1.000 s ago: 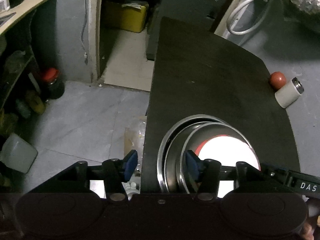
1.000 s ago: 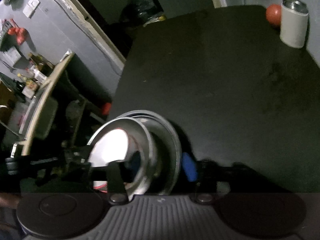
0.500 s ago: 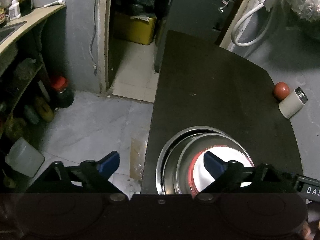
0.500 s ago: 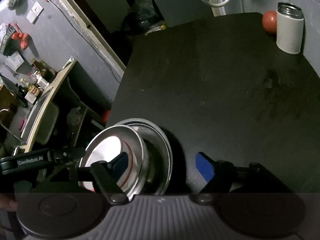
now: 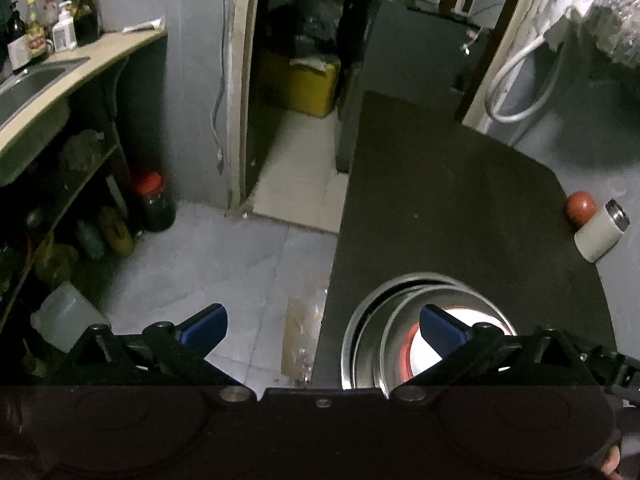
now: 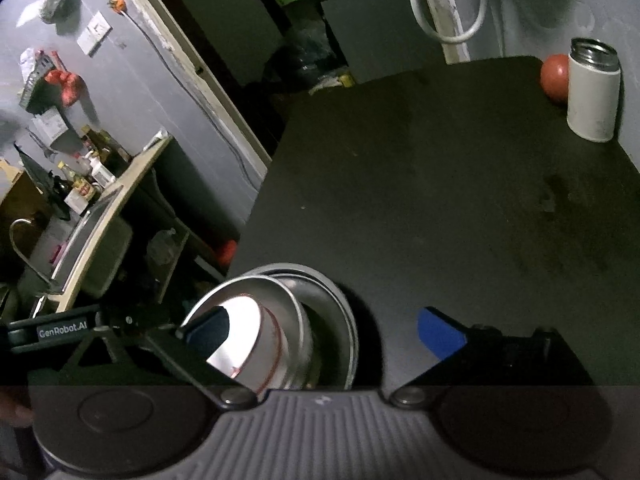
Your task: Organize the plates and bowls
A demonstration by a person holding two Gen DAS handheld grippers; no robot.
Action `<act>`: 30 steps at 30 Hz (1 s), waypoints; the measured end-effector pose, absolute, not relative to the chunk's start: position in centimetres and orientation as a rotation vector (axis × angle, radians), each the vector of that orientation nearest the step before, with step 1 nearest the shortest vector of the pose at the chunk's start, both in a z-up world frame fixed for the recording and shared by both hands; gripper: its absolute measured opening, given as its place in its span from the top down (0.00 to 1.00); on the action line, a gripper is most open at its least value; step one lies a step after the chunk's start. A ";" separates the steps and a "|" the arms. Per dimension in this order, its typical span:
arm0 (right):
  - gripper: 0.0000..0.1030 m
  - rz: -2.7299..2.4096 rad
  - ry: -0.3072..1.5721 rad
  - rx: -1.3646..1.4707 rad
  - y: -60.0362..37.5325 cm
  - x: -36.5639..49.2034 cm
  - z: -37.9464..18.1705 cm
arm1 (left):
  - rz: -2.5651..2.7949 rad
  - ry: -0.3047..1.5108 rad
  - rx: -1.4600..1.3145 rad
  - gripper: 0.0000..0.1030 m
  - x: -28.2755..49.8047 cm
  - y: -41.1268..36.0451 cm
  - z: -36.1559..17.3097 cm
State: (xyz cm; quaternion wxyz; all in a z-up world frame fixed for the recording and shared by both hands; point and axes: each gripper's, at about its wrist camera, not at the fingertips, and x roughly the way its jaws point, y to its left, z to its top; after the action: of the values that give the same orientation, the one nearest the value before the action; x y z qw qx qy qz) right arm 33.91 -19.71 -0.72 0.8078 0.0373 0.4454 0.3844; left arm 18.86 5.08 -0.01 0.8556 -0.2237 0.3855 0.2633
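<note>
A stack of steel plates with a steel bowl [image 5: 404, 312] [image 6: 280, 296] on top sits at the near left corner of the black table [image 5: 440, 200] [image 6: 440, 200]. A white plate with a red rim [image 5: 408, 350] [image 6: 244, 332] lies inside the bowl. My left gripper [image 5: 322, 322] is open above the table's left edge, its right finger over the bowl. My right gripper [image 6: 323, 326] is open above the stack, its left finger over the bowl. Neither holds anything.
A white steel-rimmed canister [image 5: 600, 236] [image 6: 594, 92] and a red ball [image 5: 580, 206] [image 6: 554, 76] stand at the table's far right. Left of the table are the grey floor [image 5: 240, 260], a shelf with jars [image 5: 80, 216] and a counter with a sink [image 6: 92, 240].
Both grippers have opened wide, letting go of the bowl's rim, and have drawn up and back from the stack. The bowl stays nested on the plates.
</note>
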 end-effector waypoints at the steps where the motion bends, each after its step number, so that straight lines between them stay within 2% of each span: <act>1: 0.00 0.825 0.944 0.079 -19.6 33.7 -0.6 | 0.555 0.794 -0.468 0.01 18.7 5.1 0.1; 19: 0.00 0.627 0.632 0.076 -21.0 27.6 2.0 | 0.379 0.645 -0.335 0.01 15.9 4.7 1.6; 30: 0.00 0.417 0.577 0.107 -22.5 19.3 1.9 | 0.256 0.607 -0.244 0.01 10.7 4.8 1.7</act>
State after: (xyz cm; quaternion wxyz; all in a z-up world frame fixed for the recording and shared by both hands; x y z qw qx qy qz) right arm 19.28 -22.52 1.94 0.9359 0.0526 0.2823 0.2040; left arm 10.67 4.82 1.73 0.9390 -0.1197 0.2971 0.1256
